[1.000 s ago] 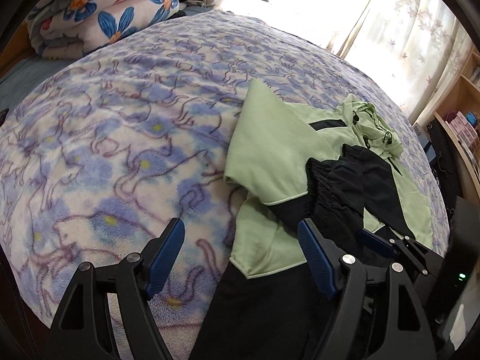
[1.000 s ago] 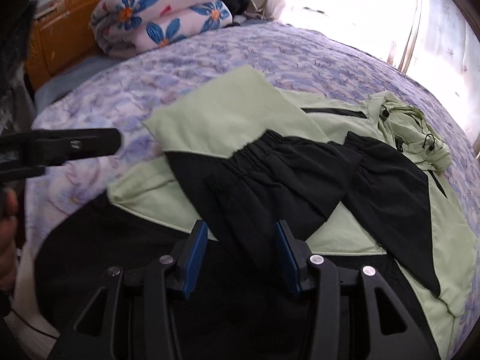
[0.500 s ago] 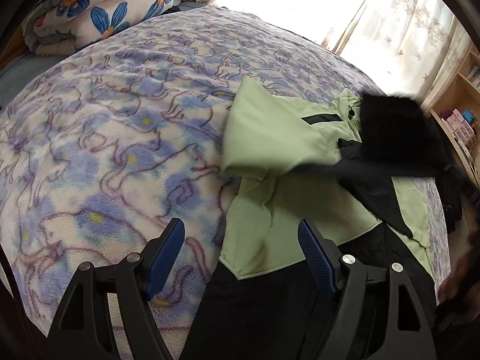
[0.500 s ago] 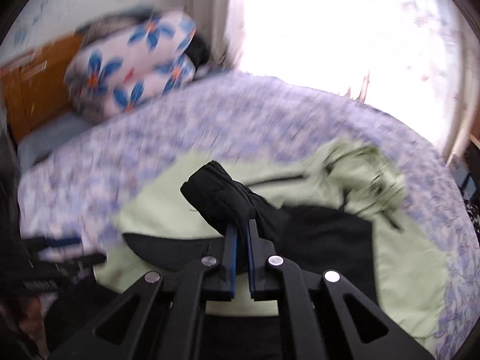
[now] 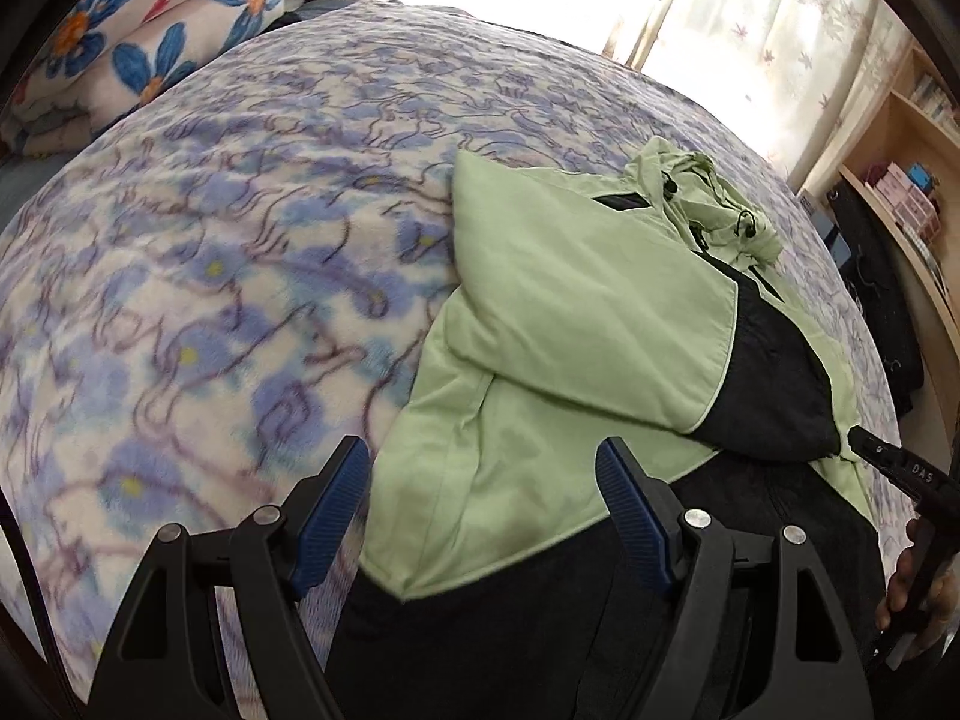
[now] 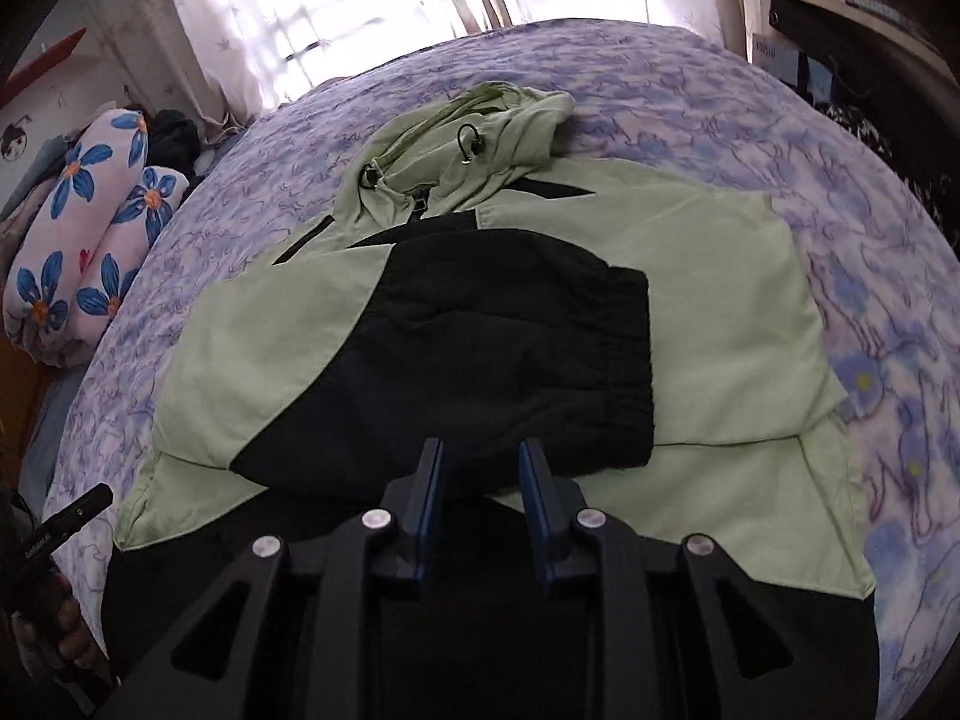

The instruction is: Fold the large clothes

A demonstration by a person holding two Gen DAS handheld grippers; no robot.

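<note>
Ahead of the blue-padded black right gripper point(image 6: 480, 474) lies a pale green and black jacket point(image 6: 708, 312) on a blue-and-purple patterned blanket point(image 6: 840, 138).

Jacket point(image 6: 750, 312) hem behind tool frame

A fleecy blue-and-purple patterned blanket point(image 5: 240, 276) covers the bed; a rolled white quilt with blue flowers point(image 6: 84, 240) lies beside sheer curtains point(image 5: 798, 42).

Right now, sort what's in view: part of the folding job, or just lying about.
Job: light green and black hooded jacket, left gripper, right gripper.

Lying about: rolled blue-flower quilt, purple floral blanket, wooden shelf, curtains.
</note>
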